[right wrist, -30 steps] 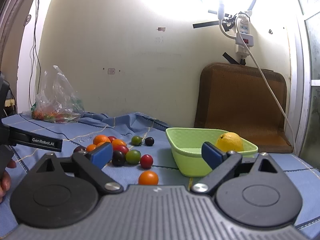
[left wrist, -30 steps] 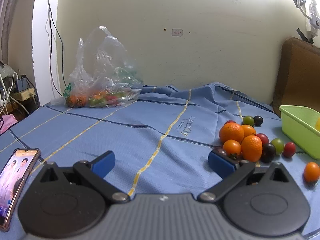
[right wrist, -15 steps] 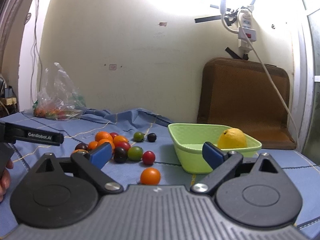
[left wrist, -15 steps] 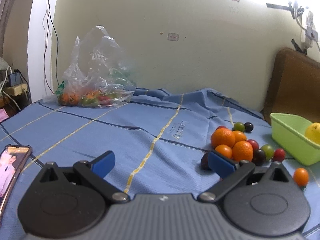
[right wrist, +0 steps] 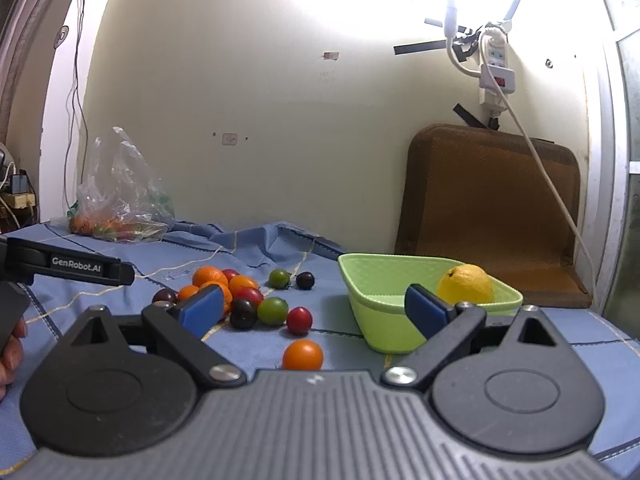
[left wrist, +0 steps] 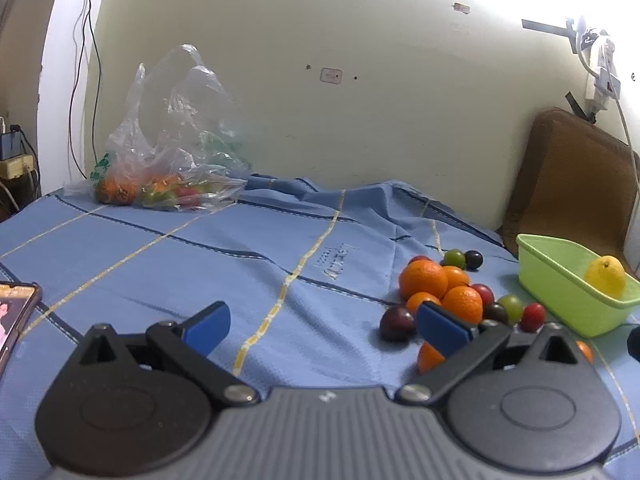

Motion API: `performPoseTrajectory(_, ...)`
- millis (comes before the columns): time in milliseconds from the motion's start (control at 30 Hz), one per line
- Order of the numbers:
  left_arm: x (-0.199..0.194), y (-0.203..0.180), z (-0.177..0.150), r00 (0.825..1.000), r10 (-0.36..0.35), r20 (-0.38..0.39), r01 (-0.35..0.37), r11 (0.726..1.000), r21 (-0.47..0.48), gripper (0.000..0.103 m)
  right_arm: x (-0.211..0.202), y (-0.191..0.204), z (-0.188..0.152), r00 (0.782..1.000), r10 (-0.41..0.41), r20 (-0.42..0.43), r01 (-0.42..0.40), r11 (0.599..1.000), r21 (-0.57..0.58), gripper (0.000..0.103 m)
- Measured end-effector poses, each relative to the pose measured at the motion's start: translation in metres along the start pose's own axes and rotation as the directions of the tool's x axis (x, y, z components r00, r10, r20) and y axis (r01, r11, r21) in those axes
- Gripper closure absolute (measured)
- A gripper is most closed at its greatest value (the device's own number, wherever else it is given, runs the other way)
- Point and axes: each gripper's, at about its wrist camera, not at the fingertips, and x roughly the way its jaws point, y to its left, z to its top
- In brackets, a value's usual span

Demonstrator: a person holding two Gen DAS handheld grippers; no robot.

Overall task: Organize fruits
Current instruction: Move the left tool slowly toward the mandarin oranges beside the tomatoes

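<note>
In the green basket [right wrist: 372, 280], apparently a lemon [right wrist: 466, 290]; both grippers' fingers spread.

Left gripper [left wrist: 324, 326] farther back from the fruit pile [left wrist: 444, 288] than before.

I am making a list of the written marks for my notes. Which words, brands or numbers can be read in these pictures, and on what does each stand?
"GenRobot.AI": white letters on the black side of the left gripper, seen from the right wrist.
Printed logo on the blue cloth: seen from behind and blurred, not readable.
Green print on the plastic bag: too small to read.
Phone screen: a picture, no readable text.
</note>
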Motion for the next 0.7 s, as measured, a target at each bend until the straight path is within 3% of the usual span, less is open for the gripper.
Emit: performPoseTrajectory(700,-0.0066,-0.0072,-0.0015,0.999,-0.016,0.028,0.015,0.999,0.039,0.001,0.0009,-0.0003,0.0003,1.000,0.002,-0.011,-0.002,1.000,0.006,0.006)
